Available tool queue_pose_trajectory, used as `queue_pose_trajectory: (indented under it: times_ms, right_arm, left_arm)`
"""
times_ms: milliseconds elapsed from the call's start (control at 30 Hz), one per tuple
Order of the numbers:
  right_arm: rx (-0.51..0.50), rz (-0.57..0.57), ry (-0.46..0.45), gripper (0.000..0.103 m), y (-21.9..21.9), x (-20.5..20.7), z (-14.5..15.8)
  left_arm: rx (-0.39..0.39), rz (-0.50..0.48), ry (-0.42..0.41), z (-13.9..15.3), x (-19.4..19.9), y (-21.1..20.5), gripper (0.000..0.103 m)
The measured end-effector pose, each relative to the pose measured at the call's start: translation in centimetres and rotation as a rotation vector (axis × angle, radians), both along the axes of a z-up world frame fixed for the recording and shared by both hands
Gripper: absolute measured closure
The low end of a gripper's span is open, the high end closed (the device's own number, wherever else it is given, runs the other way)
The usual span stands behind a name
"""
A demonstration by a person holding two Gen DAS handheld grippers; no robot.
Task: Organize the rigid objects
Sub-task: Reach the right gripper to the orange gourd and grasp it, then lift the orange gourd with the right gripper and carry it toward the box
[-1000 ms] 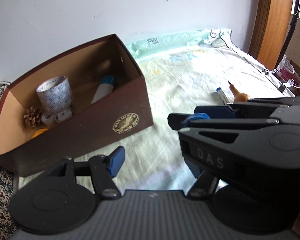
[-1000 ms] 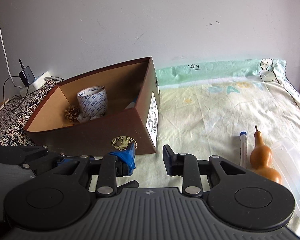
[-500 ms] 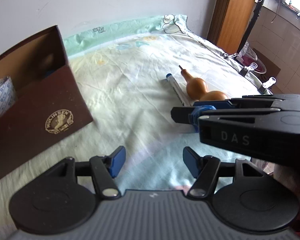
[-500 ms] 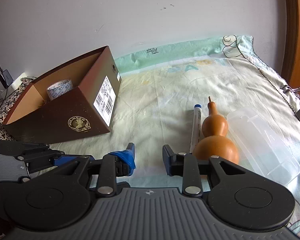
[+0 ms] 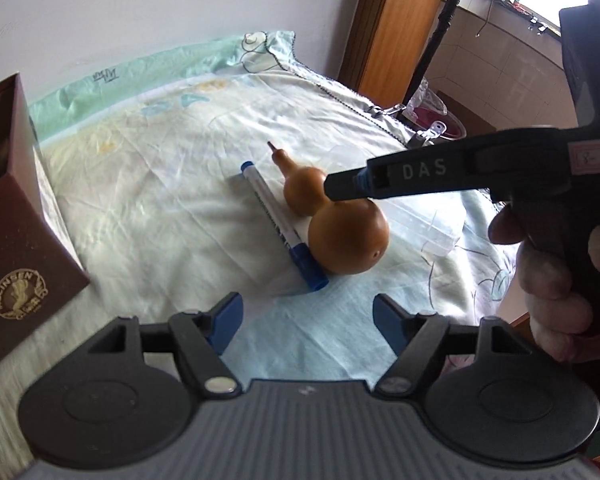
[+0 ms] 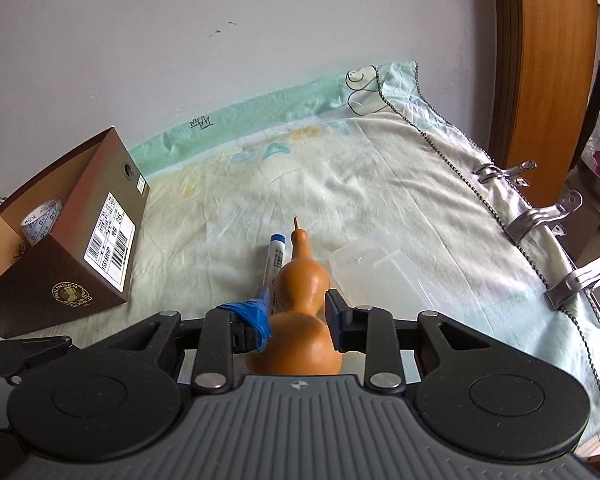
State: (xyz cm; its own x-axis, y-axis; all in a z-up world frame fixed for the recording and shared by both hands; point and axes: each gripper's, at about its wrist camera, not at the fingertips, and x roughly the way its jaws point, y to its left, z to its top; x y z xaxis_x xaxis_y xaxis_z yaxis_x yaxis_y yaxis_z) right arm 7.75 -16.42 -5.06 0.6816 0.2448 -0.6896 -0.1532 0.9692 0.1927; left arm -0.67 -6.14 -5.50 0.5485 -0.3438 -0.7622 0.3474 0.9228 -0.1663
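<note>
An orange-brown gourd [image 6: 300, 304] lies on the pale bed sheet, neck pointing away, with a white marker with blue caps [image 6: 275, 256] along its left side. My right gripper [image 6: 298, 314] is open, its jaws on either side of the gourd's waist; whether the pads touch it is unclear. In the left wrist view the gourd [image 5: 346, 228] and marker [image 5: 278, 226] lie ahead, with the right gripper's finger [image 5: 404, 180] over the gourd. My left gripper [image 5: 308, 322] is open and empty above the sheet.
A brown cardboard box [image 6: 66, 256] with a tape roll [image 6: 40, 220] inside stands at the left; its corner shows in the left wrist view [image 5: 18, 248]. A clear plastic container [image 6: 384, 272] lies right of the gourd. Metal clips [image 6: 540, 220] hold the sheet's right edge.
Both grippers swung right, away from the box. My right gripper moved forward until its open jaws straddle the gourd. My left gripper now faces the gourd and marker.
</note>
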Motion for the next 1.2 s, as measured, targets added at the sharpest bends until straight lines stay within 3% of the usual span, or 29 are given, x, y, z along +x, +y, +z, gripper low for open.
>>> queue_pose_trajectory:
  times_ms: [100,233,400,567,933,1133,1200]
  right_arm:
    - [0.067,-0.010,0.046,0.091,-0.4,0.6,-0.6]
    - [0.082,0.023,0.093,0.091,0.1,0.9,-0.6]
    - [0.151,0.049,0.211,0.090,0.3,1.0,-0.9]
    - [0.240,0.060,0.328,0.088,1.0,0.9,-1.8]
    - [0.258,0.156,0.417,0.087,4.5,-0.5,-3.8]
    - [0.246,0.189,0.401,0.088,5.9,-1.2,-3.8]
    - [0.248,0.204,0.391,0.090,6.1,-1.6,-3.6]
  left_arm:
    - [0.000,-0.022,0.004,-0.2,0.1,-0.3,0.028]
    - [-0.016,-0.032,0.000,-0.2,0.0,0.1,0.028]
    - [-0.048,-0.070,-0.007,0.0,-0.5,0.0,0.026]
    - [-0.029,-0.116,-0.002,-0.3,-1.2,-0.6,0.025]
    - [-0.061,-0.041,0.086,-1.9,-1.6,2.5,0.027]
    - [-0.090,-0.025,0.094,-1.8,-2.6,3.9,0.032]
    - [-0.086,-0.022,0.076,-1.4,-3.2,4.3,0.040]
